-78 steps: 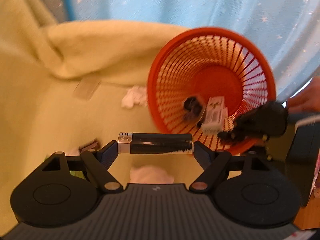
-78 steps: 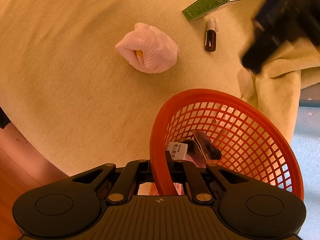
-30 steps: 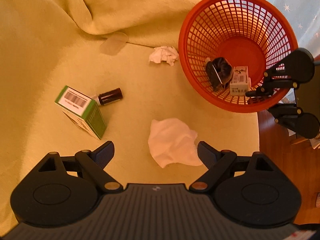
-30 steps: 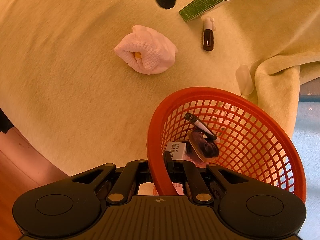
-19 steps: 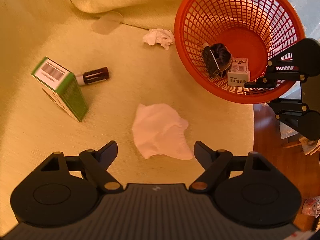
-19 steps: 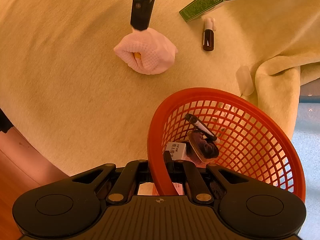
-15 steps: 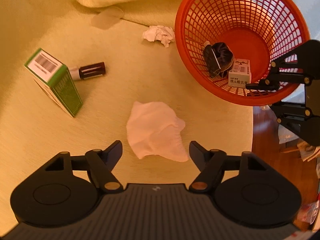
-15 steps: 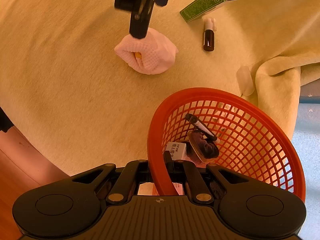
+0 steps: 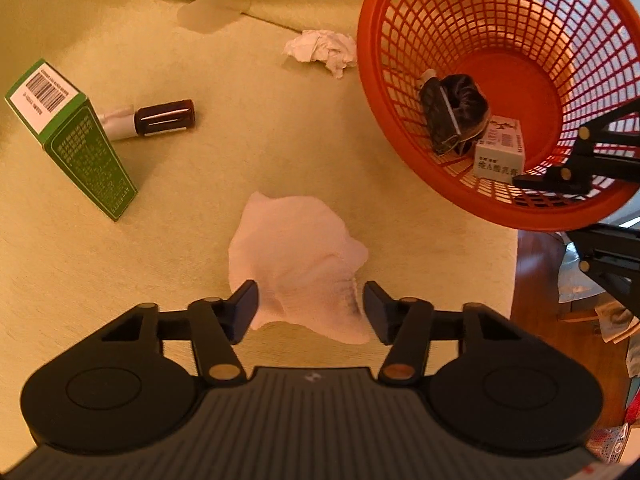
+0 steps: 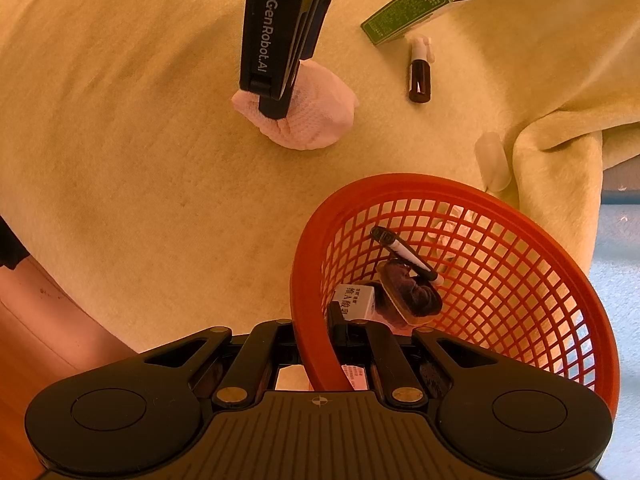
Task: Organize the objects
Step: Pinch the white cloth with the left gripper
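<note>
left wrist view: the left gripper [image 9: 310, 306] has dropped from above the cloth [image 9: 298, 264] to straddle it — jaws open, narrowing, so a grasp looks next. the right gripper [image 10: 320, 354] stays clamped on the basket [image 10: 592, 312] rim, holding it tilted toward the cloth.

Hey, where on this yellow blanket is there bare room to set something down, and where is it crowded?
Free: the wide stretch of blanket left of the pink sock, toward the near edge. Also a smaller patch between the sock and the orange basket.

Crowded: around the green box and brown bottle, and by the basket's far side, where crumpled paper lies.
</note>
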Motion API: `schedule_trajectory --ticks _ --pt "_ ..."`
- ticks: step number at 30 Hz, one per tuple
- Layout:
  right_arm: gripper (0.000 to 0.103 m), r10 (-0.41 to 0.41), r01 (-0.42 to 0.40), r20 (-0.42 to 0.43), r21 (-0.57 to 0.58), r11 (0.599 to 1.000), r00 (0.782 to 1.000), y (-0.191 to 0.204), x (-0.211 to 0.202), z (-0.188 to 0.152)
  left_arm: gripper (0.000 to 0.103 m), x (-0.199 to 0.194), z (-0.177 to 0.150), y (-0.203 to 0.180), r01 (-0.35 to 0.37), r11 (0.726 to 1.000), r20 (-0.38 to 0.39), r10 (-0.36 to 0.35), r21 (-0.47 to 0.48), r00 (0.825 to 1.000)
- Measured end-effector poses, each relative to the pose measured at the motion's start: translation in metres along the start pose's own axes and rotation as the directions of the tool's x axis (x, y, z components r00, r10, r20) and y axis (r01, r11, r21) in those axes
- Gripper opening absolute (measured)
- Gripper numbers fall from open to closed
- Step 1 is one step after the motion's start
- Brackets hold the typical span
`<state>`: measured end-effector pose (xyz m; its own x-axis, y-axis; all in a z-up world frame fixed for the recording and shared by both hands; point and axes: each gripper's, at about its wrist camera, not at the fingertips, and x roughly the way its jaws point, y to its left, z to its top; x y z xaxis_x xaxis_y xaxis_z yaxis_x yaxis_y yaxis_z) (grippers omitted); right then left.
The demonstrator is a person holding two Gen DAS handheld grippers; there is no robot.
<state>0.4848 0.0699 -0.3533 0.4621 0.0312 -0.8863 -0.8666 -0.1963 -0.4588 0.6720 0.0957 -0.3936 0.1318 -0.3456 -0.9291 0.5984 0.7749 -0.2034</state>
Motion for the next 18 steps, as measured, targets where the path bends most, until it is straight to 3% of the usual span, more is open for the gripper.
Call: schedule_trajectory --ticks 2,6,9,18 --pt "0.002 0.000 0.000 0.001 -0.002 1.000 1.000 0.000 0.000 -0.001 0.046 0.001 -0.001 0.002 0.005 1.000 -0.002 -0.005 -0.001 1.000" --pt "0.002 0.002 -0.002 0.002 -0.004 1.000 1.000 0.000 -0.001 -0.001 0.028 0.001 -0.001 0.002 0.020 1.000 -0.019 -0.020 0.016 1.000" --pt "0.002 0.003 -0.003 0.001 -0.004 1.000 1.000 -0.001 -0.001 -0.001 0.022 -0.002 -0.002 0.002 0.019 0.999 -0.024 -0.018 0.027 1.000" --pt "0.002 0.003 -0.003 0.000 -0.005 1.000 1.000 -0.001 -0.001 -0.001 0.013 -0.027 0.000 0.008 0.017 0.998 -0.006 -0.016 0.059 1.000"
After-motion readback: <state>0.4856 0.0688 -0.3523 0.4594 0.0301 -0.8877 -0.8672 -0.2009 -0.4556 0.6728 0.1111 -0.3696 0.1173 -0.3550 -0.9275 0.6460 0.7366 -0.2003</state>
